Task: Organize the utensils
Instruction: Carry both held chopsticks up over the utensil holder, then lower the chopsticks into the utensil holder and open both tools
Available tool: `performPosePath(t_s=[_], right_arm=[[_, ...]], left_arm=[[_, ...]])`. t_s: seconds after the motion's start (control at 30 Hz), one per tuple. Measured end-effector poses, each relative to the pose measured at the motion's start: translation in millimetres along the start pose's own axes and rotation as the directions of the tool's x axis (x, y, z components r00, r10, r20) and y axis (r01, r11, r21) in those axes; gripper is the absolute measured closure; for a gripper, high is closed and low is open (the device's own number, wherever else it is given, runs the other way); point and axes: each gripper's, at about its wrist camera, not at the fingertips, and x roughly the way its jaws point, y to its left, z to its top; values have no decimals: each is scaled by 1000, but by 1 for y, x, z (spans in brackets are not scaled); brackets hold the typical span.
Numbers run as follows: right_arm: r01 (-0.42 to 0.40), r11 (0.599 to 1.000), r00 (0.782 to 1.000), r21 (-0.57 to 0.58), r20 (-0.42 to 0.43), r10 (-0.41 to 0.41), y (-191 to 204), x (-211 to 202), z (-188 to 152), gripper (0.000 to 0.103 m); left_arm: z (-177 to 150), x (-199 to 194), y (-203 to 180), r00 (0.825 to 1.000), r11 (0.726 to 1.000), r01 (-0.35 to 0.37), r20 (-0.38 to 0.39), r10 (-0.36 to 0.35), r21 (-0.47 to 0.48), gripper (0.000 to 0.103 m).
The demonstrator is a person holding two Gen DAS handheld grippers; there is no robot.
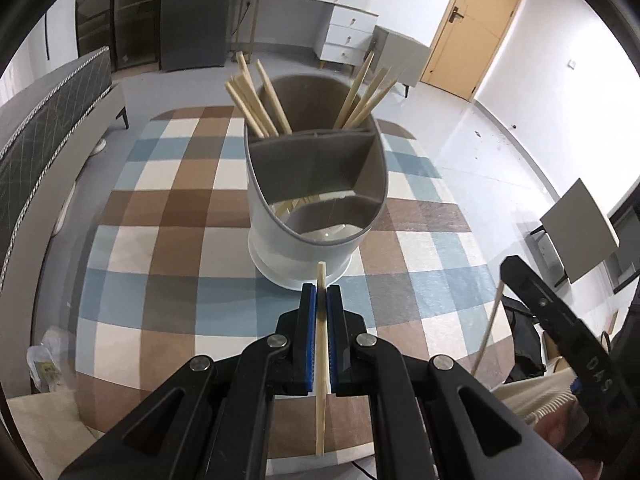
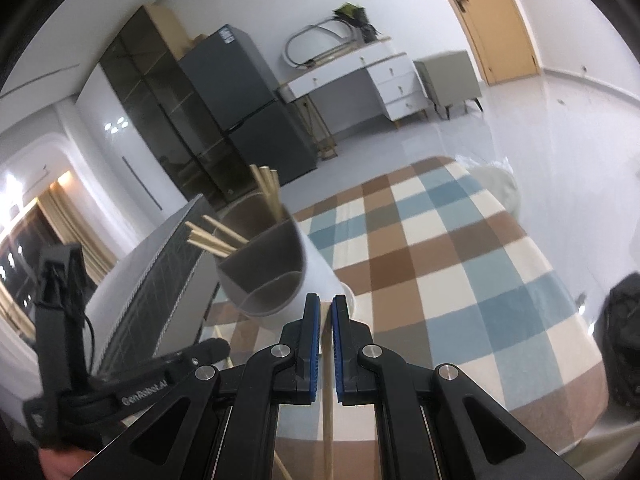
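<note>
A checked tablecloth (image 1: 168, 216) in blue, brown and cream covers the table. Beyond the table's far edge stands a white dressing table with drawers (image 1: 344, 24), with an oval mirror (image 2: 316, 46) on top, and a grey cabinet on dark legs (image 2: 448, 76) just beside it. A wooden door (image 1: 476, 28) is set in the white wall behind. A dark refrigerator (image 2: 256, 108) stands beside a glass-fronted cabinet (image 2: 160, 112). A grey quilted bed (image 1: 44, 120) runs along the table's left side.
</note>
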Motion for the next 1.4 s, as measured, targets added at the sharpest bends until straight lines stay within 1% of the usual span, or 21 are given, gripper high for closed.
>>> performPosePath(t_s=[0.23,0.4,0.63,0.77,0.93,1.1,1.23,1.4], right_arm=[[8,998,1000,-59,30,-6,17,-8,1,98],[13,997,997,-79,72,-7,24,-12,12,98],[4,990,989,-141,149,17,39,-17,35,98],[4,984,985,-178,172,27,47,-16,55,98],[-15,980,970,-200,236,63,56,-18,93,98],[-53,974,949,-219,292,117,75,-11,136,98],[-83,968,932,-239,324,160,92,3,163,98],[-88,961,918,-260,353,180,107,25,183,98]], left_arm=[[6,-18,9,999,999,29,33,-30,28,103],[11,-26,9,997,998,55,45,-57,43,103],[29,-47,7,988,990,132,71,-135,42,103],[46,-66,6,979,985,171,106,-174,37,103],[75,-93,8,963,978,209,167,-210,22,103],[107,-110,9,951,979,205,231,-204,22,103],[133,-116,15,942,979,203,271,-199,12,103],[156,-110,23,939,983,182,295,-178,17,103]])
